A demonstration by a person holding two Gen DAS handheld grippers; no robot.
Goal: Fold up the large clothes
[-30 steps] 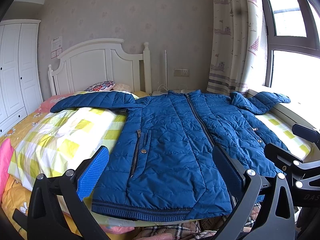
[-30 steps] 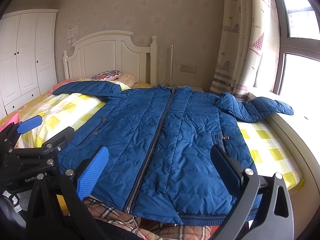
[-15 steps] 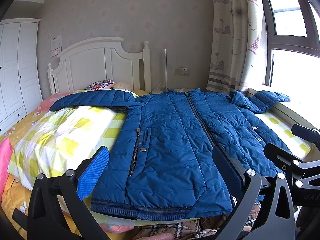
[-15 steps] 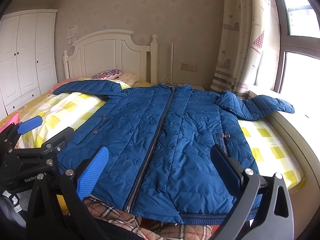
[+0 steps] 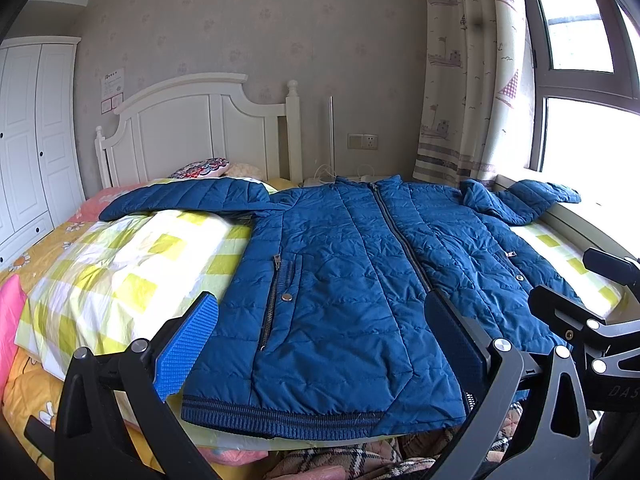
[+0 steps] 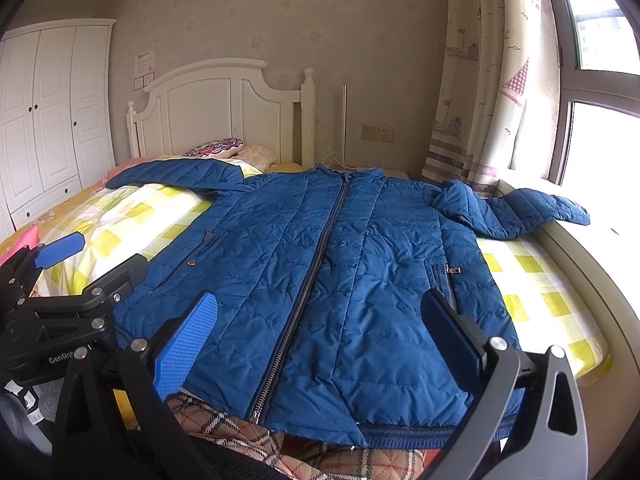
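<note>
1. Left gripper hovers at the hem, jaws spread wide, gripping nothing.
2. Blue quilted jacket lies zipped, front up, sleeves outstretched across the checked bedspread.
3. Right gripper gapes wide too, empty.

Both tools match — the left gripper and right gripper have matte black frames studded with silver screws. Each carries one ribbed bright-blue finger pad and one dark pad; white lettering marks the housings.
</note>
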